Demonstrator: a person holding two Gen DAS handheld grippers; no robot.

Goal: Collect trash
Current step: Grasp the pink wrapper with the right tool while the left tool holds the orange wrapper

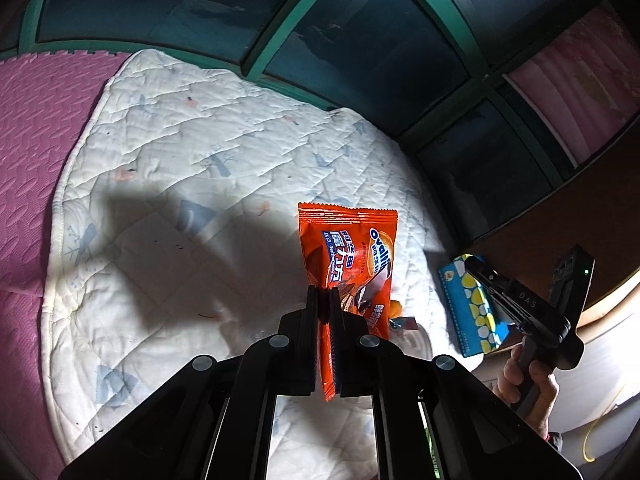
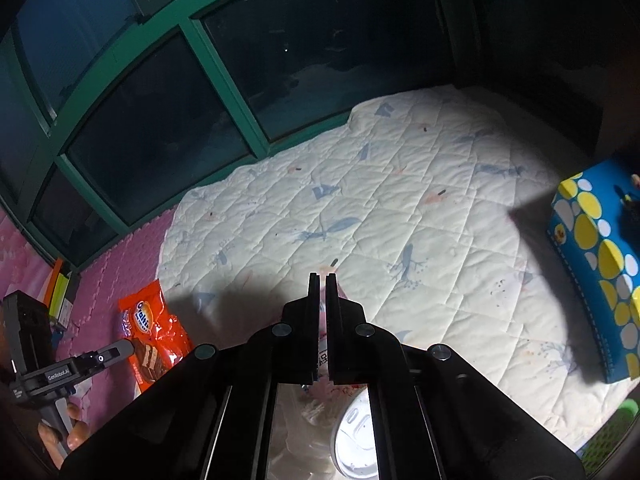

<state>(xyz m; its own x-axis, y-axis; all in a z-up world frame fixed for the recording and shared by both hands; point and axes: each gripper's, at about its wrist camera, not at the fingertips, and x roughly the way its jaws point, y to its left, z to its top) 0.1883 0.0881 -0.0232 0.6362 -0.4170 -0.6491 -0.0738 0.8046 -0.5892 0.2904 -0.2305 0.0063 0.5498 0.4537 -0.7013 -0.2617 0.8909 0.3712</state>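
My left gripper (image 1: 324, 294) is shut on an orange Ovaltine wafer wrapper (image 1: 352, 256) and holds it upright above the white quilt (image 1: 180, 160). The same wrapper (image 2: 154, 328) shows at the lower left of the right wrist view, pinched by the left gripper (image 2: 124, 347). My right gripper (image 2: 322, 280) is shut on a thin pale, pinkish wrapper (image 2: 322, 344) that shows between and below its fingers. In the left wrist view the right gripper (image 1: 478, 270) is at the right, in front of the blue box.
A blue tissue box with yellow and white dots (image 2: 596, 264) stands on the quilt's right edge; it also shows in the left wrist view (image 1: 472, 312). A pink foam mat (image 1: 28, 160) lies left. A green-framed dark window (image 2: 168, 112) runs behind. A white lidded cup (image 2: 356, 436) sits below the right gripper.
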